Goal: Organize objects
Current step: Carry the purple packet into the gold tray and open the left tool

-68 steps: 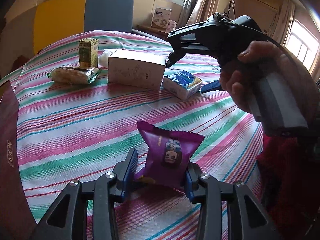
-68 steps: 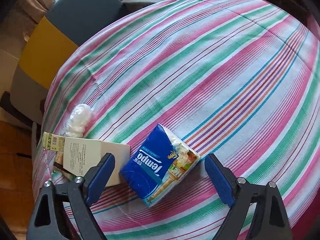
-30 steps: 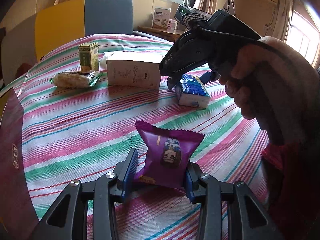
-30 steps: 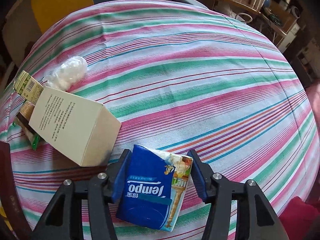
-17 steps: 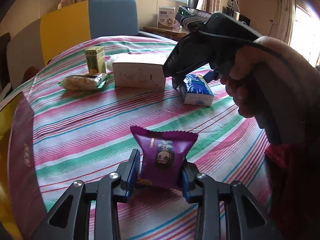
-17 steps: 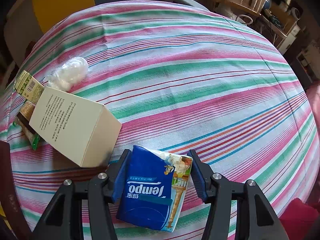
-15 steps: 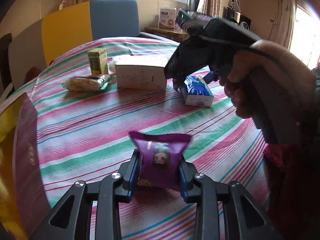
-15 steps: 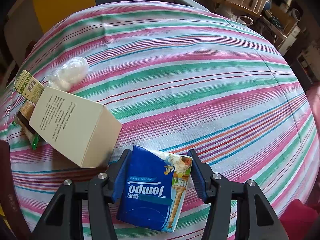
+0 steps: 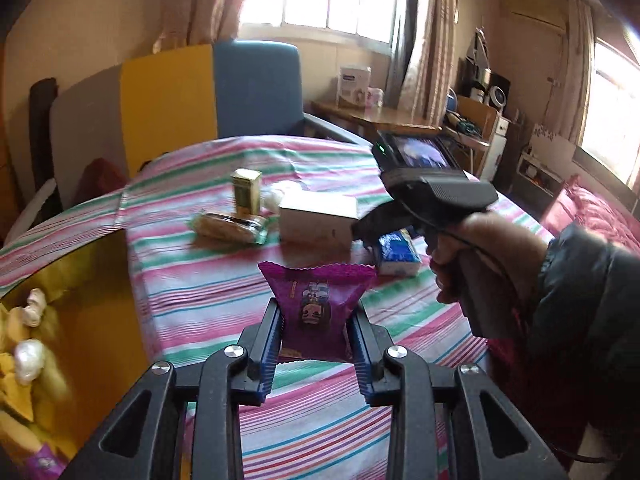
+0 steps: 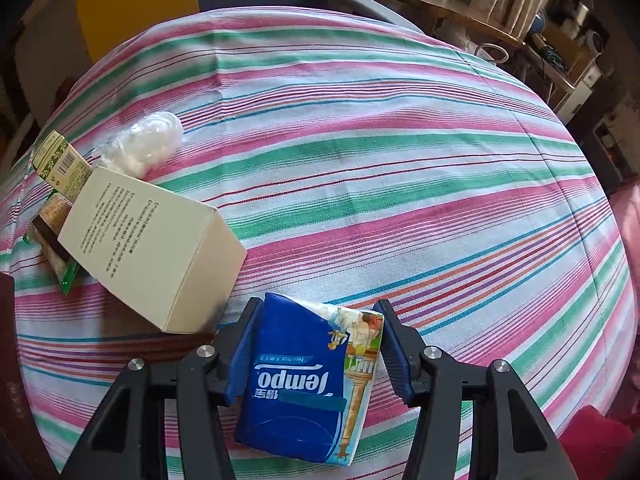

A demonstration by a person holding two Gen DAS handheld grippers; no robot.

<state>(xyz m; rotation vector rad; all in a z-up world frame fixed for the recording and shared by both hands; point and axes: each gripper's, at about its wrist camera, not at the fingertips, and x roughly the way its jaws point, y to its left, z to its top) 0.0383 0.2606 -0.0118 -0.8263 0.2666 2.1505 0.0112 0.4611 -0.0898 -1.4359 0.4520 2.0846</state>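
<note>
Currently left gripper [image 9: 316, 334] is clamped on the purple snack packet [image 9: 316, 306], lifted over the table [image 9: 192, 280]; carry it level to the gold box [image 9: 80, 320]. Right gripper [image 10: 316, 354] pinches the tissue pack [image 10: 308, 384]; lift straight, clear of the cream box [image 10: 152, 248].

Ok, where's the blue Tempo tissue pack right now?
The tissue pack sits low and central in the right wrist view, clamped by the right gripper, just right of the cream box on the striped tablecloth.
</note>
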